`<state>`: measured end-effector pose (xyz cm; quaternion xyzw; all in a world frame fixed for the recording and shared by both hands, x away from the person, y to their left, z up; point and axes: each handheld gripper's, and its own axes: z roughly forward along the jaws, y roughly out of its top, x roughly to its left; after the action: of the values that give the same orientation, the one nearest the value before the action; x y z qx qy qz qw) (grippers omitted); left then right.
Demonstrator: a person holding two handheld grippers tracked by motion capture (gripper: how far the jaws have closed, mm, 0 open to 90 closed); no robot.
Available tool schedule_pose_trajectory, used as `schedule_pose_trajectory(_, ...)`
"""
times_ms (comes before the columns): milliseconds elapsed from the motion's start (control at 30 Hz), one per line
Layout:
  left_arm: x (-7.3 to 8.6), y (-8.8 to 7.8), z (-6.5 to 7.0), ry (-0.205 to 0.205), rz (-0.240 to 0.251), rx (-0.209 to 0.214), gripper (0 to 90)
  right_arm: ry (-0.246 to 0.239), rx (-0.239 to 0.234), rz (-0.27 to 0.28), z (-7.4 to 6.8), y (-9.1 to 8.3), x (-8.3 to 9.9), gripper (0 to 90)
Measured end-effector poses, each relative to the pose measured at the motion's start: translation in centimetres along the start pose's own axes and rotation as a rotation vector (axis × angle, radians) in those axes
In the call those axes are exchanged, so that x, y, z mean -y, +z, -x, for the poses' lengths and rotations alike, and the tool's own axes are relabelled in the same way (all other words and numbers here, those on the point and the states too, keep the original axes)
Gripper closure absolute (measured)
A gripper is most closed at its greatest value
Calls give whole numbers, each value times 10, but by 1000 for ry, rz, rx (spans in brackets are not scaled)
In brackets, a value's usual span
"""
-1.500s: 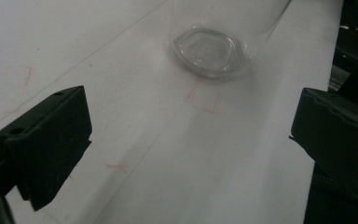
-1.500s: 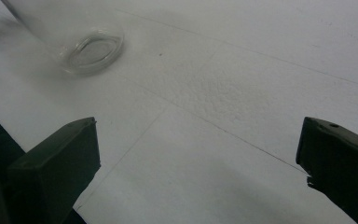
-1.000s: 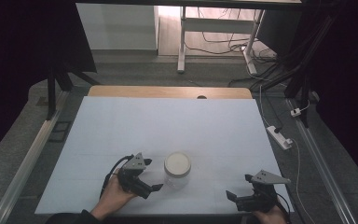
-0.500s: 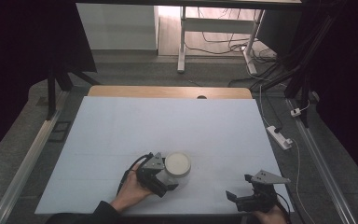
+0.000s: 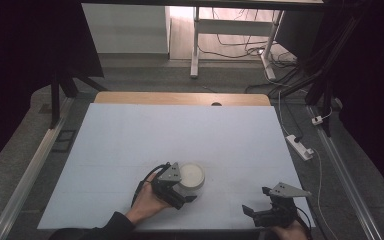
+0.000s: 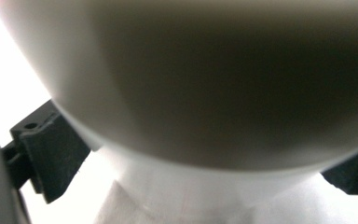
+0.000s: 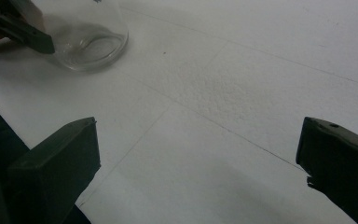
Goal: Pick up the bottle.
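**Glass jar between the left fingers near the front of the table**

Clear glass with a white lid, the jar (image 5: 190,177) stands upright on the white table (image 5: 130,135), a little left of centre and close to the person's edge. In the right gripper view its transparent wall and round base show plainly, resting flat on the sheet.

The left gripper (image 5: 182,192) comes in from the jar's near left side, held by a hand (image 5: 147,202) whose sleeve enters from the bottom of the high view. Its fingers (image 6: 51,149) are spread wide, one on each side of the jar's body. The left gripper view has the jar very close and blurred, with a black finger at either lower corner; whether the pads actually press the glass cannot be told.

The right gripper (image 5: 260,212) sits well apart from the jar, near the front right corner of the table. Its fingers (image 7: 56,163) stand wide open with nothing between them, bare table surface lying in the gap.
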<state>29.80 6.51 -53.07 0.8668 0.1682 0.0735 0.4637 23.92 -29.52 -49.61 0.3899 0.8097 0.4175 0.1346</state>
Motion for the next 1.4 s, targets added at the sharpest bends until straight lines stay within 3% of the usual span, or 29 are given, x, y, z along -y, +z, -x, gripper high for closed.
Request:
schedule_pose_trajectory(900, -7, -2, -3, -20, 18, 29, 61, -1, -3, -1, 0, 0, 0, 0)
schedule_pose_trajectory(1100, -10, -3, 0, -17, -2, 6, 71, -2, -3, 1, 0, 0, 0, 0)
schedule_pose_trajectory(1267, -12, -6, -2, -39, 7, 2, 72, -5, -4, 0, 0, 0, 0, 0)
schedule_pose_trajectory(1400, -15, -10, -3, -34, 17, -3, 73, -3, -4, 1, 0, 0, 0, 0)
